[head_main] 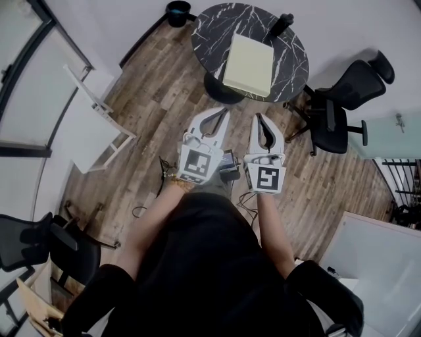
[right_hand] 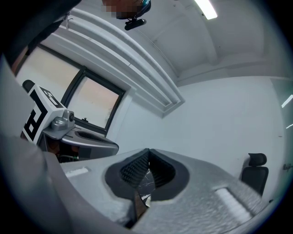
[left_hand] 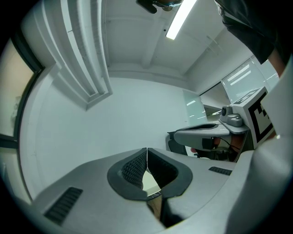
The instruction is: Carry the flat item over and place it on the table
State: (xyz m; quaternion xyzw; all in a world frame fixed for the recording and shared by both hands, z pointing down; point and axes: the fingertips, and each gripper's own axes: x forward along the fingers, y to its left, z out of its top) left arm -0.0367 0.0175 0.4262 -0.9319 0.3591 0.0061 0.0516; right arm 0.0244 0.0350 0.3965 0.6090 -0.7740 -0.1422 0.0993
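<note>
Stands on a wooden floor (head_main: 158, 99) facing a round dark marble table (head_main: 214, 29), a claw in each hand, both held level and side by side in front of the body. Has the left claw (head_main: 224, 112) closed tip to tip, with nothing between its ribbed pads. Has the right claw (head_main: 258, 117) pressed together the same way and likewise empty. Finds the flat pale yellow slab (head_main: 248, 64) lying on the table, toward the middle and right of the top, well apart from both claws and touched by neither. Near the table's far edge, a small dark object (head_main: 284, 23), too small to identify. Right of the table, a black office chair (head_main: 345, 92); left of it, a white frame (head_main: 99, 112) on the floor; beyond it, a black bin (head_main: 177, 12) by the wall.
</note>
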